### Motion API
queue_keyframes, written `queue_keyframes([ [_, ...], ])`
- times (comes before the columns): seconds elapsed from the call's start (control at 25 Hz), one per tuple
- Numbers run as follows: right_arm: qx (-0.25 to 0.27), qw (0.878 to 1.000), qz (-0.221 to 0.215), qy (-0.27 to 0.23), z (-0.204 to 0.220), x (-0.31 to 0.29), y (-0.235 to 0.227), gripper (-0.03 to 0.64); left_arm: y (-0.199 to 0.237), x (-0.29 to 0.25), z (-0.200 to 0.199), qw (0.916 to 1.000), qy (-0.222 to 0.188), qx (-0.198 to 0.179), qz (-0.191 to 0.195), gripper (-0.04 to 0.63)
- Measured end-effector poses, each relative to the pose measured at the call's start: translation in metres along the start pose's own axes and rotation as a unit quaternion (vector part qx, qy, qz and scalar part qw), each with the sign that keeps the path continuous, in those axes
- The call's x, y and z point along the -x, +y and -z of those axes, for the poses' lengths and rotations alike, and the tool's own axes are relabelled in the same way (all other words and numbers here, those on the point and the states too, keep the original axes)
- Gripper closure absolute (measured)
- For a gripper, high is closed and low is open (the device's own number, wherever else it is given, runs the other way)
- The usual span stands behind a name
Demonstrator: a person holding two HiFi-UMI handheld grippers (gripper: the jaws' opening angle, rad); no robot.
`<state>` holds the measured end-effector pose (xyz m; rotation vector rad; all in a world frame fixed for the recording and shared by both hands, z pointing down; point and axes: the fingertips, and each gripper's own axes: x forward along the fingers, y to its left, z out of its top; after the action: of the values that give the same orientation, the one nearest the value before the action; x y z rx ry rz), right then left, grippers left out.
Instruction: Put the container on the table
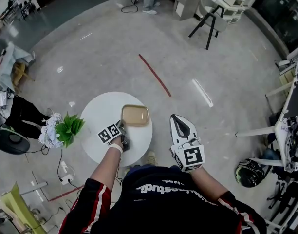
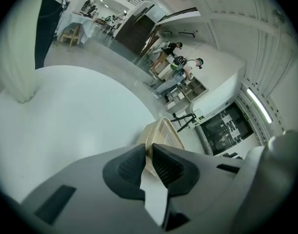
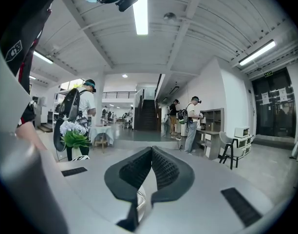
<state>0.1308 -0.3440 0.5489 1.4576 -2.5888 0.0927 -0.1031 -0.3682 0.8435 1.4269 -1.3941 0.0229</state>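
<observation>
A shallow tan container [image 1: 135,115] lies on the round white table [image 1: 101,116], near its right edge. My left gripper [image 1: 122,127] is shut on the container's near rim. In the left gripper view the beige container [image 2: 162,136] runs away from the jaws, its edge pinched between the black pads [image 2: 127,165]. My right gripper [image 1: 179,123] hovers off the table to the right, over the floor. It is shut with nothing between its pads [image 3: 164,167] and points level across the room.
A pot of white flowers and green leaves [image 1: 61,129] stands at the table's left edge. A red tape line [image 1: 155,75] marks the grey floor beyond. A black stool [image 1: 210,18] stands far off, and desks and a helmet [image 1: 247,172] sit to the right.
</observation>
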Motion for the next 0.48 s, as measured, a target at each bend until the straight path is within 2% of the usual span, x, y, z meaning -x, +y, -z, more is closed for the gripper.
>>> queue_keyframes([
  [0.2, 0.009, 1.0, -0.001, 0.004, 0.005, -0.004, 0.001, 0.617, 0.009, -0.01, 0.009, 0.9999, 0.009, 0.012, -0.005, 0.541],
  [0.48, 0.012, 1.0, 0.0, 0.005, 0.003, -0.003, -0.004, 0.617, 0.018, -0.015, 0.017, 0.9992, 0.012, -0.008, -0.037, 0.538],
])
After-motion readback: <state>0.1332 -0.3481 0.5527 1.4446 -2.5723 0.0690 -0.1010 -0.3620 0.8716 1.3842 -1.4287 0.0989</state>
